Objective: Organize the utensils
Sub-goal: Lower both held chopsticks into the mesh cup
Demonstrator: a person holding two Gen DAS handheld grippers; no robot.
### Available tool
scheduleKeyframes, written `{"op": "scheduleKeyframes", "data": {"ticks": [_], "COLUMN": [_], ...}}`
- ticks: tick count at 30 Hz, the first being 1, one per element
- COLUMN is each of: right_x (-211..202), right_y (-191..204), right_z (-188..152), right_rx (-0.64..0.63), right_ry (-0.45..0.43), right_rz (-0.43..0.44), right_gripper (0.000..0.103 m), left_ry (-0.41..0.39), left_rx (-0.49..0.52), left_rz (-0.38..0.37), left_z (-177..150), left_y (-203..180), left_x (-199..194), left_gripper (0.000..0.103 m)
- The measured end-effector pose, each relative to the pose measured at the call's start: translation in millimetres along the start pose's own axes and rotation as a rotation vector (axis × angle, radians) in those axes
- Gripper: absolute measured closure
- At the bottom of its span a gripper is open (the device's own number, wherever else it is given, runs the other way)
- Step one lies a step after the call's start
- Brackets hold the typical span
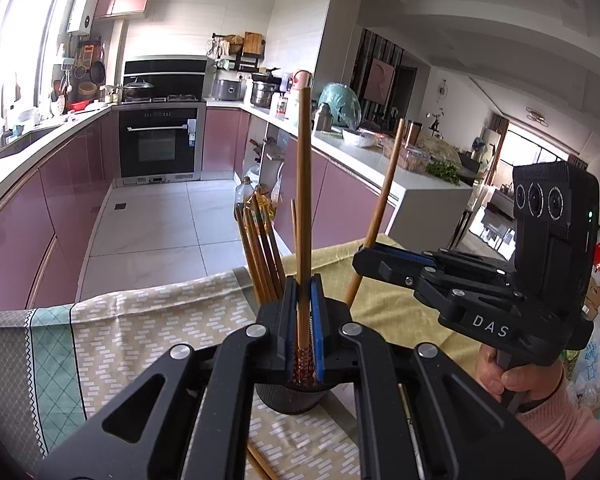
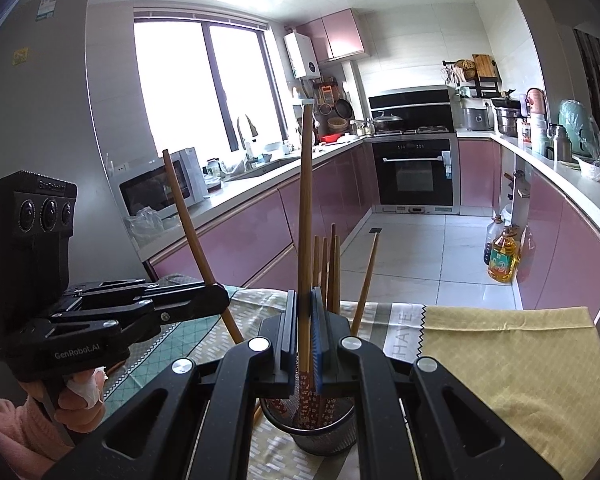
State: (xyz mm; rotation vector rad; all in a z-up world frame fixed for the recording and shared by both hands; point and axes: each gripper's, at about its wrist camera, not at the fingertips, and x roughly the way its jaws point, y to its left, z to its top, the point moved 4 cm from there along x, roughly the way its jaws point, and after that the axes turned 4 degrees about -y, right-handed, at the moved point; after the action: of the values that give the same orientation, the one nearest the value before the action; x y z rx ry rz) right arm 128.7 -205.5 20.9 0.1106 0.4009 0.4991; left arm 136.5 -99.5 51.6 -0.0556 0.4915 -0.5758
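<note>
Left gripper (image 1: 304,320) and right gripper (image 2: 304,328), each closed on 1 upright brown chopstick (image 1: 303,208) (image 2: 305,216). Shafts are plain wood-brown; the lower ends carry a red floral pattern. Both sticks stand over a dark mesh holder (image 2: 324,436) on the patterned tablecloth (image 1: 140,320), which holds several more chopsticks (image 2: 328,264).

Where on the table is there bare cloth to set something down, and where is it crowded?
Free: yellow cloth right of the mesh holder; patterned cloth on its other side. Crowded: at the holder, where the left gripper and right gripper each clamp a chopstick.
</note>
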Motion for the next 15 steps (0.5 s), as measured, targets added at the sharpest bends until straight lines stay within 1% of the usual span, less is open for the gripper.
{"op": "scheduleKeyframes", "data": {"ticks": [8,15], "right_x": [15.5,34.8], "right_y": [-2.6,-8.8], "right_z": [-9.8,-22.0], "right_rx": [0.003,0.021], "right_ry": [0.054,0.131], "right_rz": [-0.005,-0.004], "right_gripper": [0.097,0.097], "left_ry": [0.061,0.129], "left_rx": [0.015,0.010], "left_rz": [0.006,-0.001], "left_z": [-6.3,-11.3], "left_y": [-3.7,-2.4], "left_x": [9.6,23.9], "left_gripper": [0.096,0.096]}}
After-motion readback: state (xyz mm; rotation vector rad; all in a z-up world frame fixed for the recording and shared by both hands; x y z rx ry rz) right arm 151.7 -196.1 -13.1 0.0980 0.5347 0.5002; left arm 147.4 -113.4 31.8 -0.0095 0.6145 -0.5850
